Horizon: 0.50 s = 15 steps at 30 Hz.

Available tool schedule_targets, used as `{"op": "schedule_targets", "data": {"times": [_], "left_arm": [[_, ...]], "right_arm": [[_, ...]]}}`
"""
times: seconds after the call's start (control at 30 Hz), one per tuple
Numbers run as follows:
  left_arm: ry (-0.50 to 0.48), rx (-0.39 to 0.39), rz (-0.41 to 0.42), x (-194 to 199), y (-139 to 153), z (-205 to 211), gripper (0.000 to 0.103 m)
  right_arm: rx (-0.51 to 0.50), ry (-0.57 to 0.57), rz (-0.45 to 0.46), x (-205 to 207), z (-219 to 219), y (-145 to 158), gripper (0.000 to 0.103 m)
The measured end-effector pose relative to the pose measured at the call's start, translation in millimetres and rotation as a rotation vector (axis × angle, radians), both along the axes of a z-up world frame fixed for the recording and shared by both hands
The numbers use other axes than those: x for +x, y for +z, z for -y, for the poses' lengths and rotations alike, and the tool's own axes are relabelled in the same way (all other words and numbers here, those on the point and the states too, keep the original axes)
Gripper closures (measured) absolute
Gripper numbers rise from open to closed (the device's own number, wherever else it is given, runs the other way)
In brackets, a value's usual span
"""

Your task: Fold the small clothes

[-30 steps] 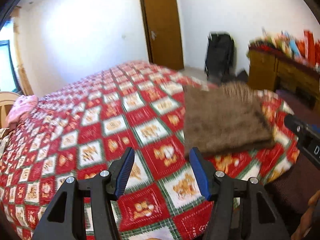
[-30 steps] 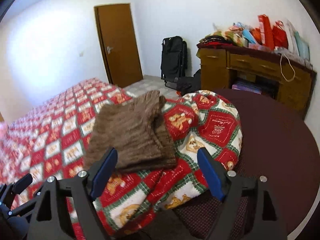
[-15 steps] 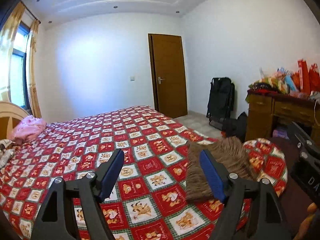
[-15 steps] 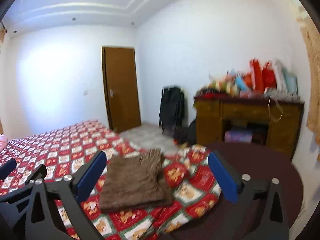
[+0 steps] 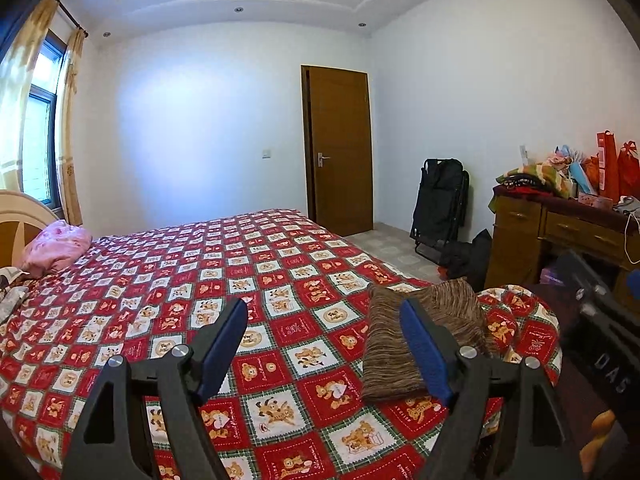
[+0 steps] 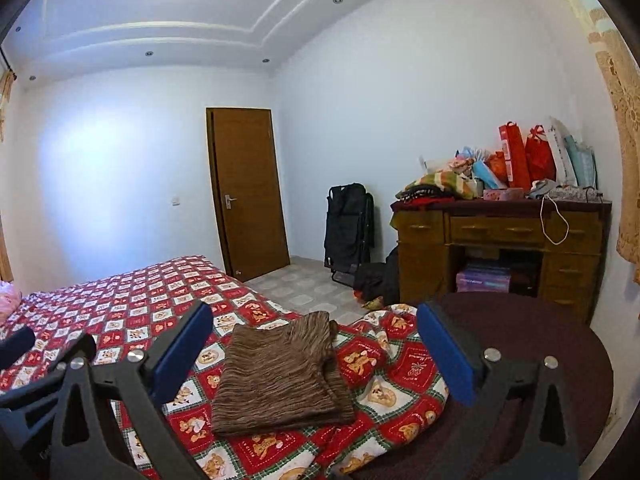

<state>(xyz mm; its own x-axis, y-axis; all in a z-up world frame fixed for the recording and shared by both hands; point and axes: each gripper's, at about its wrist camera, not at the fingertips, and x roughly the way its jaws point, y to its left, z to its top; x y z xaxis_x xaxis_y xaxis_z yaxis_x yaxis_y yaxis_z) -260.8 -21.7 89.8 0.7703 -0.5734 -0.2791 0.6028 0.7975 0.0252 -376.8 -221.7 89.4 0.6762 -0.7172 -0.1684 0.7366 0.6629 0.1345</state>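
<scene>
While the brown sweater lies folded on the bed at 3 o'clock, both grippers have wide, empty fingers, so folding looks done; next, another garment.

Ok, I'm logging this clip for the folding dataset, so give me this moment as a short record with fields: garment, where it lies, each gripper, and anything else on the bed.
garment: brown knit garment, folded into a flat rectangle
location: on the red bear-print bedspread, near the bed's corner
left gripper: open, holding nothing, raised off the garment
right gripper: open, holding nothing, raised off the garment
other on bed: pink cloth bundle by the headboard
fold status: looks finished
</scene>
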Motion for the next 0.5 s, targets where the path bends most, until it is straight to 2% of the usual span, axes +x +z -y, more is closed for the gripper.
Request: {"op": "schedule_targets", "data": {"times": [0.2,0.5], "left_arm": [[-0.002,0.004,-0.009,1.4,-1.3,1.1,0.024],[-0.010,0.014,-0.021,3.6,-5.1,4.2,0.024]], "right_arm": [[-0.025,0.004,-0.011,2.5,-5.2,1.2,0.000],[0.007,0.008,-0.027,4.7,0.2,-2.8,0.000]]}}
